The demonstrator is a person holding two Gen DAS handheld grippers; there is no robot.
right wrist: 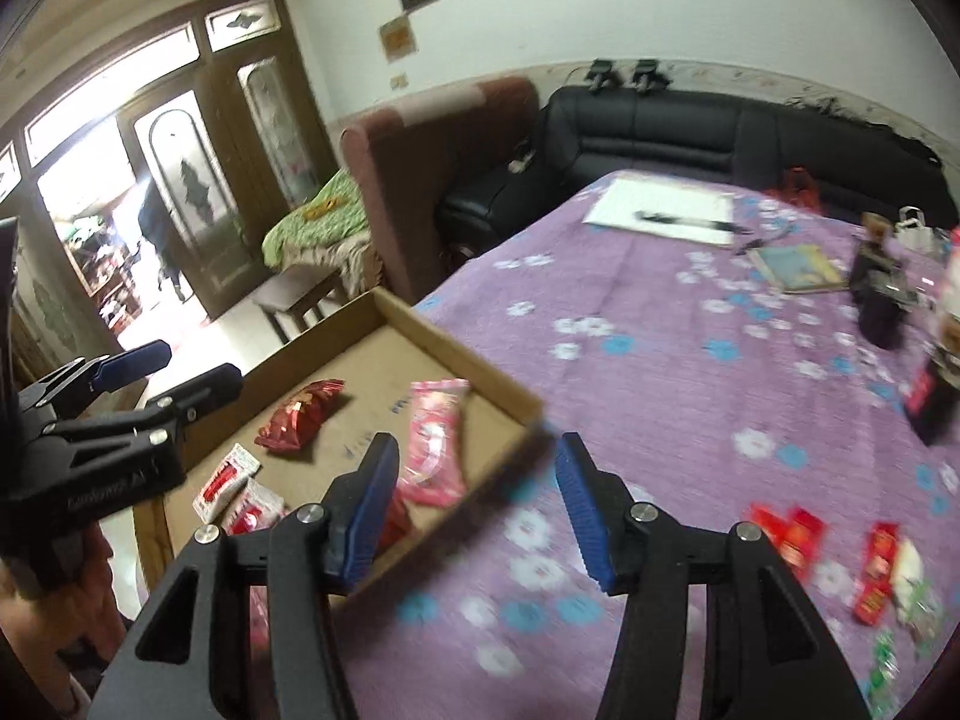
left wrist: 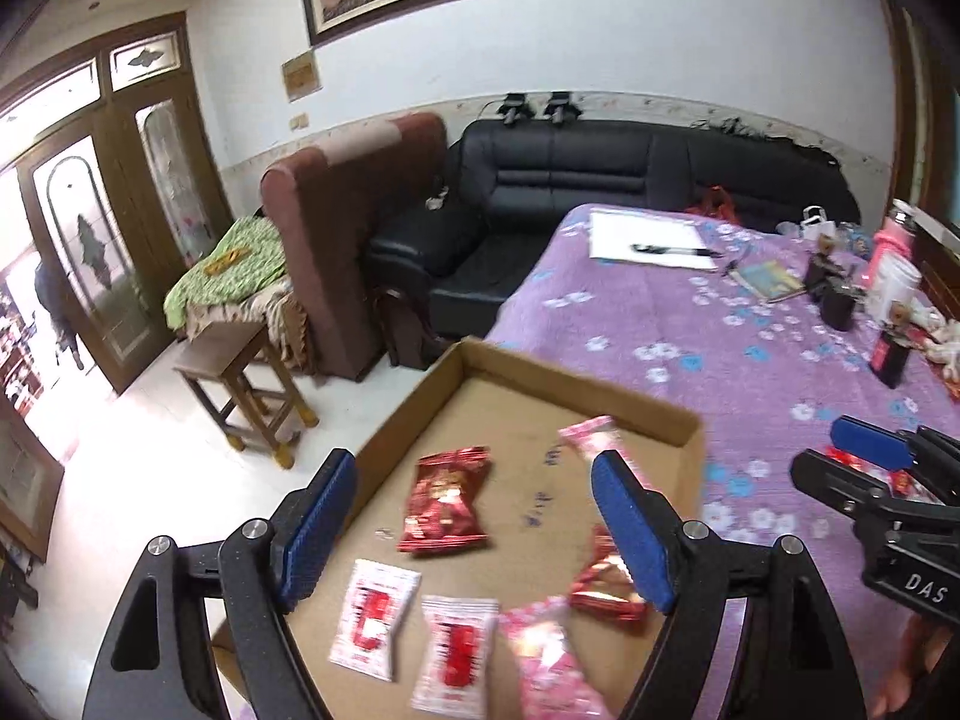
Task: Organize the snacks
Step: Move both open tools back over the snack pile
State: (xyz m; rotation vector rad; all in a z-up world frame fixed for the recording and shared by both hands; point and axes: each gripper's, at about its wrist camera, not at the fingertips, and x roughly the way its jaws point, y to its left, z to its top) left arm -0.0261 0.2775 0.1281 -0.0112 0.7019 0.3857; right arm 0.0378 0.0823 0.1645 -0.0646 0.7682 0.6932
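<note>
A shallow cardboard tray (left wrist: 630,405) (right wrist: 480,369) lies at the near left edge of the purple flowered table. In it lie a dark red snack bag (left wrist: 447,501) (right wrist: 303,414), pink packets (left wrist: 591,435) (right wrist: 435,441), white-and-red packets (left wrist: 375,615) (right wrist: 225,480) and a small red foil packet (left wrist: 606,594). My left gripper (left wrist: 474,531) hangs open and empty above the tray. My right gripper (right wrist: 477,507) is open and empty over the tray's right corner; it shows at the right in the left wrist view (left wrist: 840,462). Loose red snacks (right wrist: 792,534) lie on the cloth to the right.
On the table's far side are white paper with a pen (left wrist: 651,240), a book (left wrist: 771,279), dark bottles (left wrist: 837,294) and a pink cup (left wrist: 894,258). A black sofa (left wrist: 600,180), a brown armchair (left wrist: 354,228) and a wooden stool (left wrist: 240,384) stand beyond the table.
</note>
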